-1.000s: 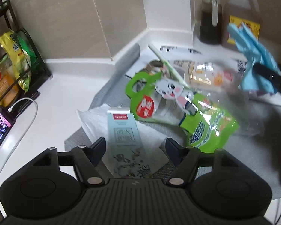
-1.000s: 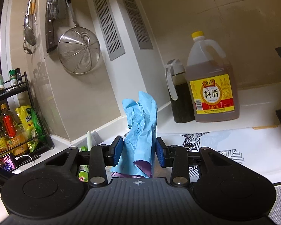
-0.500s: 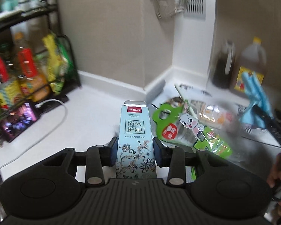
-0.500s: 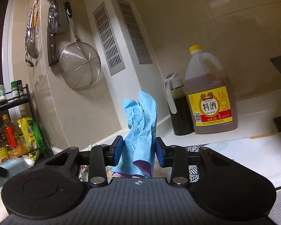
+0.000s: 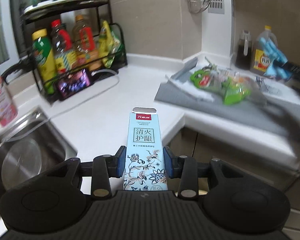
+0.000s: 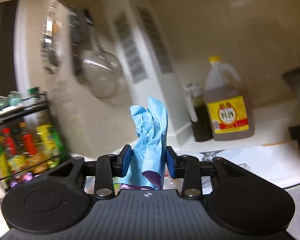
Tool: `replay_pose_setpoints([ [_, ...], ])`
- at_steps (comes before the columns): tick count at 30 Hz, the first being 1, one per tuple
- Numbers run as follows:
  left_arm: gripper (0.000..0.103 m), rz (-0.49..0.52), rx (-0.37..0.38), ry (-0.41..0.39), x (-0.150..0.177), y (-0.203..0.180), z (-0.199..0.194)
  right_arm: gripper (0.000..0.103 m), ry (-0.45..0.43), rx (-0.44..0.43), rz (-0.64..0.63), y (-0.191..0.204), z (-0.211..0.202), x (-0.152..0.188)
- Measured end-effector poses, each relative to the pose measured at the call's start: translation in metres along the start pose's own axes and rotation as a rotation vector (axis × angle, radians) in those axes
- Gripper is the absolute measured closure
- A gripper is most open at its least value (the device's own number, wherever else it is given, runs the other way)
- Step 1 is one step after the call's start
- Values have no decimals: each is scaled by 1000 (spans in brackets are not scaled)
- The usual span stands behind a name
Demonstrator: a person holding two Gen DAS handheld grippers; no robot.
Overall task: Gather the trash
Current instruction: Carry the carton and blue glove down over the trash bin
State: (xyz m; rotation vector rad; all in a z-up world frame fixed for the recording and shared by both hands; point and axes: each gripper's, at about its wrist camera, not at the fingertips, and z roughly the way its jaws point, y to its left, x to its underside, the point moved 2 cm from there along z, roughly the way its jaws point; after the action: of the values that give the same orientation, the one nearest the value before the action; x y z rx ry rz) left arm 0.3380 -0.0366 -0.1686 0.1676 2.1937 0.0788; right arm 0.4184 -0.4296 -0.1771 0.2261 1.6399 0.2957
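Glossy printed cardboard carton (image 5: 145,150); crinkled matt blue glove (image 6: 150,138); steel sink (image 5: 30,154).

Black wire rack (image 5: 74,46) against the wall at left, crowded with sauce and oil bottles and yellow-green packets. Lit phone (image 5: 75,83) propped at its foot, white cable trailing over the white countertop (image 5: 102,120). Steel sink (image 5: 28,152) lower left, pink bottle (image 5: 0,102) beside it. Grey mat (image 5: 240,112) on the far counter. Yellow-capped jug (image 6: 227,108) and dark bottle (image 6: 198,118) side by side in the corner. Mesh strainer (image 6: 102,76) hung on the wall, blurred.
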Motion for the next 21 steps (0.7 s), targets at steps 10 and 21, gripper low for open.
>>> replay_pose_setpoints([
  [10,60,-10,83,78,80,-10,-10,63,142,-187,-202,81,-141,34],
  [21,60,7,75,60,110,-18,-28,63,450,-236,-201,138,-185,114],
])
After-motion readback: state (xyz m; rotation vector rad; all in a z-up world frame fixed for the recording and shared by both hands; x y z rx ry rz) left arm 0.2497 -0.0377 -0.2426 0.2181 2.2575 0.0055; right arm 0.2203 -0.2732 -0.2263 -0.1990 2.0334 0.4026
